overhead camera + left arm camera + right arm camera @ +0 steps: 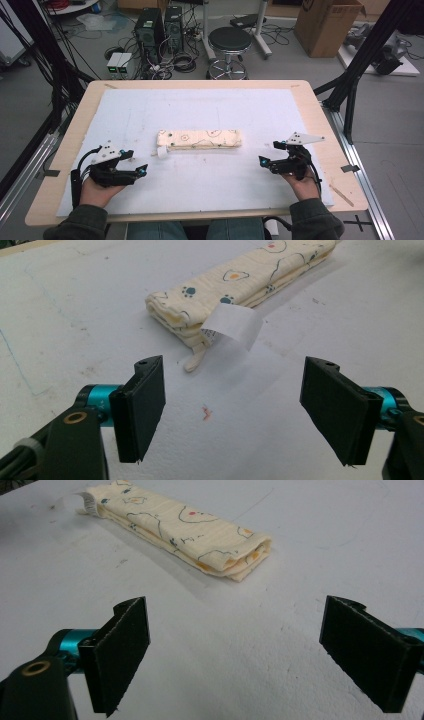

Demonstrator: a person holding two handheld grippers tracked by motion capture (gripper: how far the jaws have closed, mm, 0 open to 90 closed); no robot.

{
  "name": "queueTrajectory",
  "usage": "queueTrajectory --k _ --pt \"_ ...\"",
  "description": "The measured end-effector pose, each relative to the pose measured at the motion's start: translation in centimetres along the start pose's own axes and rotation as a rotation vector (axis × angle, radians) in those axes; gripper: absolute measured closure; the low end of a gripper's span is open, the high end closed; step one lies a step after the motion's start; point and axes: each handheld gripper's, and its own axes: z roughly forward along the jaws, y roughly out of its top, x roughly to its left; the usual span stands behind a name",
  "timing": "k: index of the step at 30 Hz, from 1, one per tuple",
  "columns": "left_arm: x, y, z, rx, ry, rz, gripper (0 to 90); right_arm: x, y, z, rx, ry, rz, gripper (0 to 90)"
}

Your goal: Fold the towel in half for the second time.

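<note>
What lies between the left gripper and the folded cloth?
Only bare white mat, with a small red mark. The left gripper view shows this: the left gripper is open, apart from the cloth and its white tag.

My left hand (95, 192) holds the left tongs (138, 162) low, pointing inward to the right, their jaws spread wide with nothing between them. My right hand (303, 186) holds the right tongs (270, 155) pointing inward to the left, jaws likewise wide apart and empty. Both forearms come in from the near edge, sleeves at the wrists.
</note>
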Motion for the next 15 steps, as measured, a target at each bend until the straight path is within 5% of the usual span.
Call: queueTrajectory --k 15 --pt "-0.7 -1.2 -0.8 -0.006 0.013 0.001 25.2 0.7 -1.3 -1.0 -0.002 -0.009 0.0 12.0"
